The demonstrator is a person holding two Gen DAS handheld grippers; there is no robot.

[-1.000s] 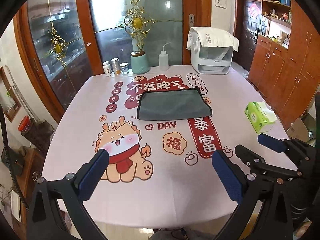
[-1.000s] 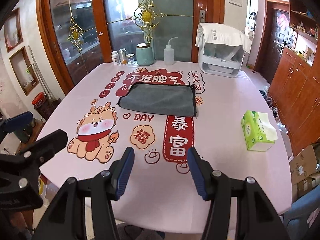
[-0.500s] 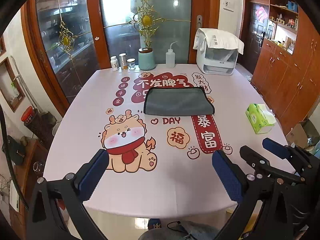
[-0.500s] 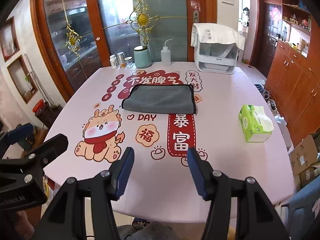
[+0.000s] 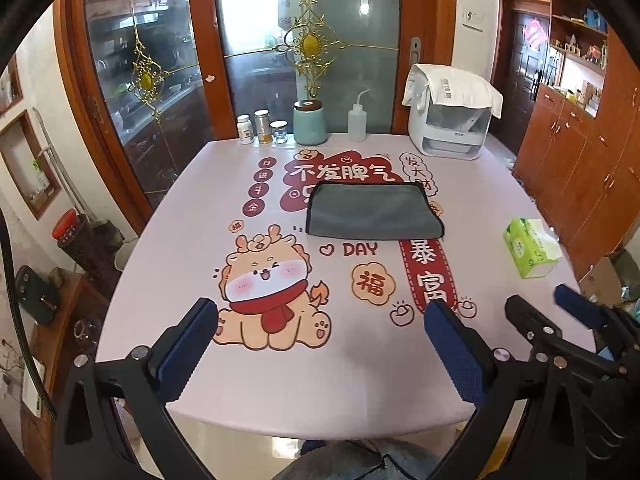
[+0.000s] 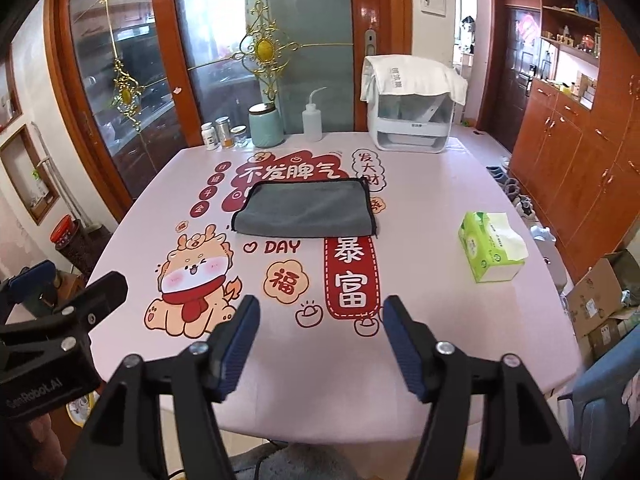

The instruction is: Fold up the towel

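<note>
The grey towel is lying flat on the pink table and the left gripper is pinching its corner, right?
Not quite. The grey towel does lie flat on the pink table, but the left gripper is open and holds nothing, well short of the towel. The left wrist view shows this.

Both grippers are pulling back and up from the table [image 5: 168, 280]! A second ago the left gripper [image 5: 320, 344] sat close over the near edge; now more of the floor shows beneath that edge, and the towel [image 5: 374, 210] looks smaller and farther off. The right gripper [image 6: 318, 340] backs away too, its view lifting so the towel [image 6: 308, 208] sits deeper in the scene. The tissue pack [image 6: 490, 246] has drifted inward from the right edge of the right view.
</note>
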